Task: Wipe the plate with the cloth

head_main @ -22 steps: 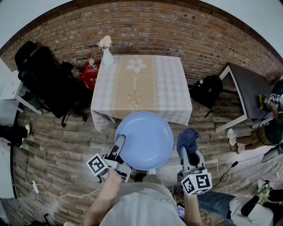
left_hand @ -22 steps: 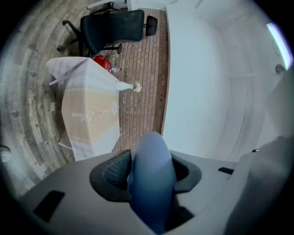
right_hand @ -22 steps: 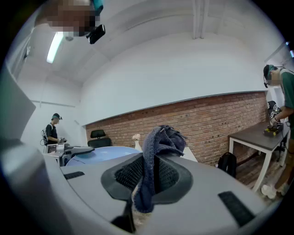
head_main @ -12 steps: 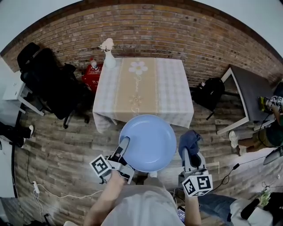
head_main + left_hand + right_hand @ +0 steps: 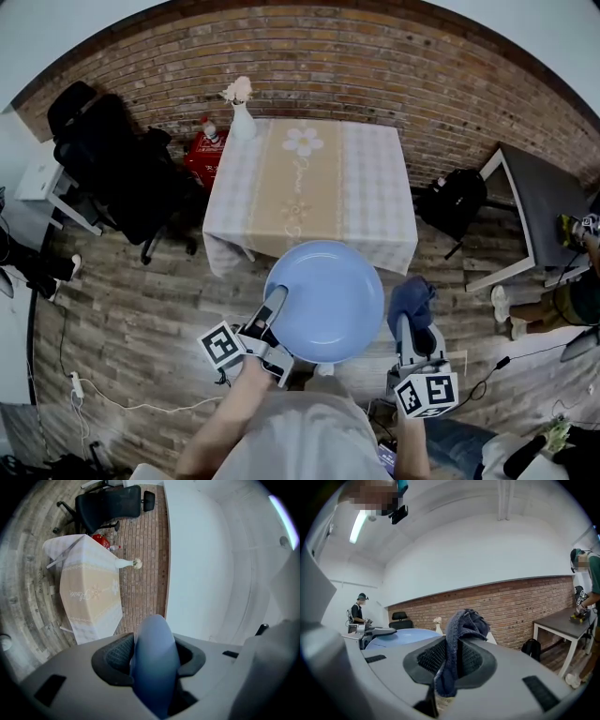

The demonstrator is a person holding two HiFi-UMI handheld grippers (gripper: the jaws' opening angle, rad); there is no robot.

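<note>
A round light-blue plate is held level in the air just in front of the table's near edge. My left gripper is shut on the plate's left rim; in the left gripper view the plate's edge fills the gap between the jaws. A dark blue cloth is bunched at the tip of my right gripper, which is shut on it, just right of the plate and apart from it. The right gripper view shows the cloth pinched between the pads and the plate to the left.
A table with a checked cloth and beige runner stands ahead, a white vase at its far left corner. A black office chair is at the left, a red object by the wall, a black backpack and a grey side table at the right.
The plate and both grippers have shifted slightly right and down in the head view as the head moved. Both grips are unchanged.
</note>
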